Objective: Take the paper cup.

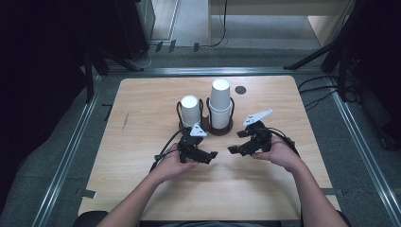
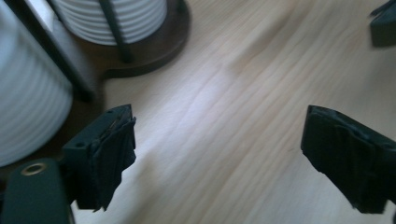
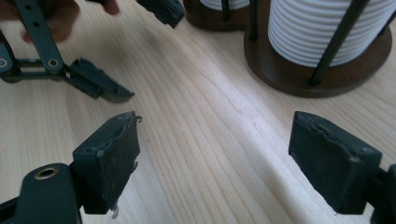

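Two stacks of white ribbed paper cups stand upside down in a dark wooden holder (image 1: 208,127) with black rods, mid-table. The short stack (image 1: 190,111) is on the left, the tall stack (image 1: 220,103) on the right. My left gripper (image 1: 211,153) lies low over the table just in front of the holder, open and holding nothing. My right gripper (image 1: 236,143) faces it from the right, also open and holding nothing. The left gripper view has open jaws around bare wood (image 2: 224,154), cups (image 2: 28,107) at left. In the right gripper view (image 3: 224,158) the tall stack (image 3: 322,28) is ahead on the right.
The light wooden table (image 1: 142,142) has bare room left, right and front. A small dark disc (image 1: 240,89) lies near its far edge. Metal floor rails and black stands surround the table. The left gripper (image 3: 140,51) and a hand (image 3: 56,18) appear in the right gripper view.
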A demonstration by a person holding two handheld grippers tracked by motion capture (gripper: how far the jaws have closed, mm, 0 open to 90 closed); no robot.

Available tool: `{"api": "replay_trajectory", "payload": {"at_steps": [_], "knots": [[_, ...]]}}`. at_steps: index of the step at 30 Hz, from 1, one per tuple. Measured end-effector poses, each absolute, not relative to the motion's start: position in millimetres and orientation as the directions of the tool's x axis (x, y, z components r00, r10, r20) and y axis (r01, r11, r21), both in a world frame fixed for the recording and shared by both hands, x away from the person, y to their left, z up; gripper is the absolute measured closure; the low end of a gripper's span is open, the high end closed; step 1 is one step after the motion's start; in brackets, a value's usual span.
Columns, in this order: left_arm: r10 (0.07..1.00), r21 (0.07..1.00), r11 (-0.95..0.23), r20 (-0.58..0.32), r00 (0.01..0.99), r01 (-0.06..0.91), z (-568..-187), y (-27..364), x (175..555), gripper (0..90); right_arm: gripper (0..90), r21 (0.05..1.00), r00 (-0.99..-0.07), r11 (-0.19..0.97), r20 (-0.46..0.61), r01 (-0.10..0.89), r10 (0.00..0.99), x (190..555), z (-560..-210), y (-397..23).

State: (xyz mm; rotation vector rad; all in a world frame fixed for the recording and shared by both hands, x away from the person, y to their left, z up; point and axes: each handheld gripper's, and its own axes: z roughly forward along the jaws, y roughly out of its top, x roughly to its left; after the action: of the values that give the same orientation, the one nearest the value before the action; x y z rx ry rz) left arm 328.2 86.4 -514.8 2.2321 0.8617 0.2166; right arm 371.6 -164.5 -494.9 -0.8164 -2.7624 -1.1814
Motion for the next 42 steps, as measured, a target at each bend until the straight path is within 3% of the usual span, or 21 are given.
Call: {"api": "replay_trajectory", "payload": {"at_steps": [3,5,6,10,14,19,26,29,33,42], "knots": [[0.574,0.678,-0.527,-0.161,0.803,0.513,-513,92,329,12.5,19.3,0.657,-0.864,0.575,0.271,0.488,0.424,373,-493,-166],[0.571,0.672,-0.558,-0.115,0.813,0.486,-513,92,330,41.1,22.0,0.645,-0.860,0.581,0.276,0.496,0.429,374,-490,-164],[0.561,0.673,-0.559,-0.124,0.819,0.485,-514,92,332,46.1,22.7,0.643,-0.859,0.582,0.275,0.498,0.431,374,-489,-162],[0.551,0.678,-0.530,-0.181,0.814,0.510,-511,94,335,48.4,24.1,0.653,-0.871,0.589,0.255,0.476,0.421,371,-488,-160],[0.557,0.683,-0.539,-0.150,0.817,0.493,-506,95,334,50.5,31.4,0.696,-0.900,0.593,0.189,0.406,0.394,369,-484,-158],[0.570,0.677,-0.509,-0.198,0.797,0.532,-502,100,336,65.4,33.8,0.698,-0.893,0.578,0.209,0.422,0.399,369,-481,-157],[0.576,0.695,-0.483,-0.206,0.791,0.533,-494,100,337,71.0,34.0,0.677,-0.875,0.574,0.236,0.460,0.423,369,-482,-158],[0.583,0.689,-0.494,-0.189,0.790,0.529,-493,100,337,78.3,38.0,0.693,-0.886,0.572,0.227,0.439,0.405,369,-479,-159],[0.586,0.690,-0.489,-0.194,0.787,0.534,-491,100,338,79.7,41.9,0.710,-0.884,0.557,0.209,0.432,0.419,371,-472,-165],[0.573,0.699,-0.481,-0.206,0.793,0.529,-482,94,344,84.2,38.5,0.692,-0.862,0.549,0.220,0.468,0.456,373,-460,-171]]}}
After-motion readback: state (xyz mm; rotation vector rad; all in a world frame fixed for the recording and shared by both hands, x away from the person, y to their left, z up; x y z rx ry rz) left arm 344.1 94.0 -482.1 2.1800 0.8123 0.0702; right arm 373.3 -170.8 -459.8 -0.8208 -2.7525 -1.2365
